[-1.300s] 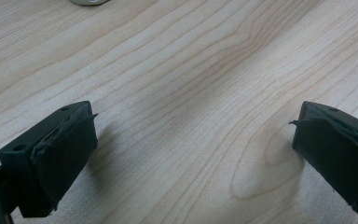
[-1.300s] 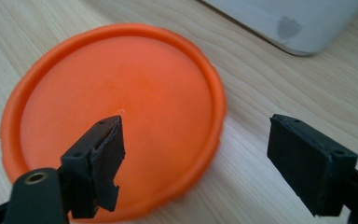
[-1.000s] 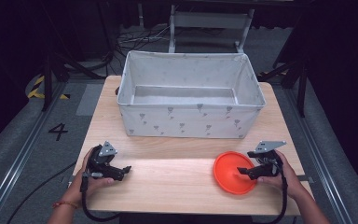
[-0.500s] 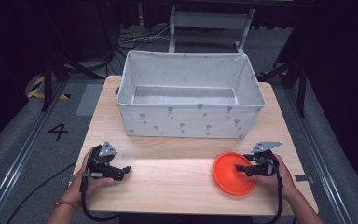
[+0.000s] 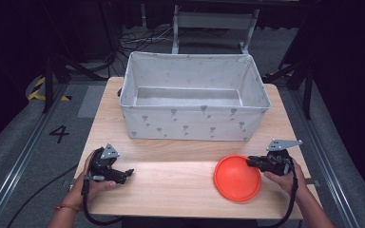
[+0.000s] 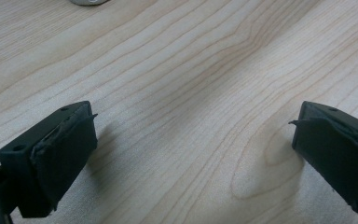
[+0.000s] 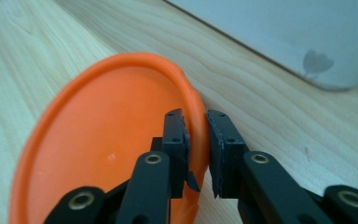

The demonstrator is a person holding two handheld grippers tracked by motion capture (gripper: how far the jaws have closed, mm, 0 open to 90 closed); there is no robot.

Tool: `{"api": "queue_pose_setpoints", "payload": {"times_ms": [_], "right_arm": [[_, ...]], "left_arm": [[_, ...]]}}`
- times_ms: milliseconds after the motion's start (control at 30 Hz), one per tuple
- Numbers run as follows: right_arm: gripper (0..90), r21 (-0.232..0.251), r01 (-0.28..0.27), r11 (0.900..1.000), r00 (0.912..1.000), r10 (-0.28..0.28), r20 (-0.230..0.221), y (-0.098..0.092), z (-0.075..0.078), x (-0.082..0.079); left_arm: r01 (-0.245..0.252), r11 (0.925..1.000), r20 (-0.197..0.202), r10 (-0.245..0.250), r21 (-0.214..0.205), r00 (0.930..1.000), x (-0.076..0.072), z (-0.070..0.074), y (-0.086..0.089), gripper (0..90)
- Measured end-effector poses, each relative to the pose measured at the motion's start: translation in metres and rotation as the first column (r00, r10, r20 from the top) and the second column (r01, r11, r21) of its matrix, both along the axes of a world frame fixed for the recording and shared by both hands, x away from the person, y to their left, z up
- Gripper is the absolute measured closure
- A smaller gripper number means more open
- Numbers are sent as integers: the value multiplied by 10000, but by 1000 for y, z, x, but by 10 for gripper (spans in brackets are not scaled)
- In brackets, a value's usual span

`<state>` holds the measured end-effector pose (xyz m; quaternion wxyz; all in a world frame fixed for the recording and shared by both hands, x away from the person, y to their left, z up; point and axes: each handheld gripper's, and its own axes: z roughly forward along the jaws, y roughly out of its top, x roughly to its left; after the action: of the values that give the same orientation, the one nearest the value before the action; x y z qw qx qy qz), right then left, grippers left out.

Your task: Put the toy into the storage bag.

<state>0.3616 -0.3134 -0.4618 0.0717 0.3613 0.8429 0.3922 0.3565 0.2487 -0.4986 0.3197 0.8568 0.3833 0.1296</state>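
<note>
right gripper: just closed, pinching plate rim, near right edge of table
left gripper: open, empty
tip: lift level, keep rim deep betw pads
goal: prob. bin

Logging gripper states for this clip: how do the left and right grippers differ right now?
The left gripper has its fingers wide apart over bare table, holding nothing; the right gripper has just closed its fingers on the orange plate rim. Both are hand-held, low at the table's near edge.
</note>
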Motion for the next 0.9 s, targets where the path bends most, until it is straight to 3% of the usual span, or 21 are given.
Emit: {"api": "queue_pose_setpoints", "payload": {"times_ms": [67, 200, 333, 467, 567, 900], "right_arm": [[801, 34, -38, 10000, 10000, 38, 67, 0, 3, -1], [821, 26, -527, 9986, 9967, 525, 615, 4, 23, -10], [822, -586, -913, 9941, 9879, 979, 1201, 14, 43, -18], [823, -881, -950, 9916, 9794, 1090, 1702, 20, 56, -24], [824, -1317, -1182, 9842, 9666, 1444, 2117, 26, 76, -32], [825, -1857, -1433, 9721, 9537, 1858, 2366, 26, 103, -35]], "left_arm": [[-1, 10000, -3, 1, -2, 10000, 0, 0, 0, 1], [-18, 10000, -9, 18, -17, 10000, 0, 0, 0, 2], [-16, 10000, -9, 16, -15, 10000, 0, 0, 0, 2], [-61, 10000, 64, 61, 29, 10000, -1, 0, 0, 3], [-83, 10000, 21, 83, 13, 10000, -1, 0, 0, 5], [-89, 10000, 29, 89, 16, 10000, -1, 0, 0, 5]]}}
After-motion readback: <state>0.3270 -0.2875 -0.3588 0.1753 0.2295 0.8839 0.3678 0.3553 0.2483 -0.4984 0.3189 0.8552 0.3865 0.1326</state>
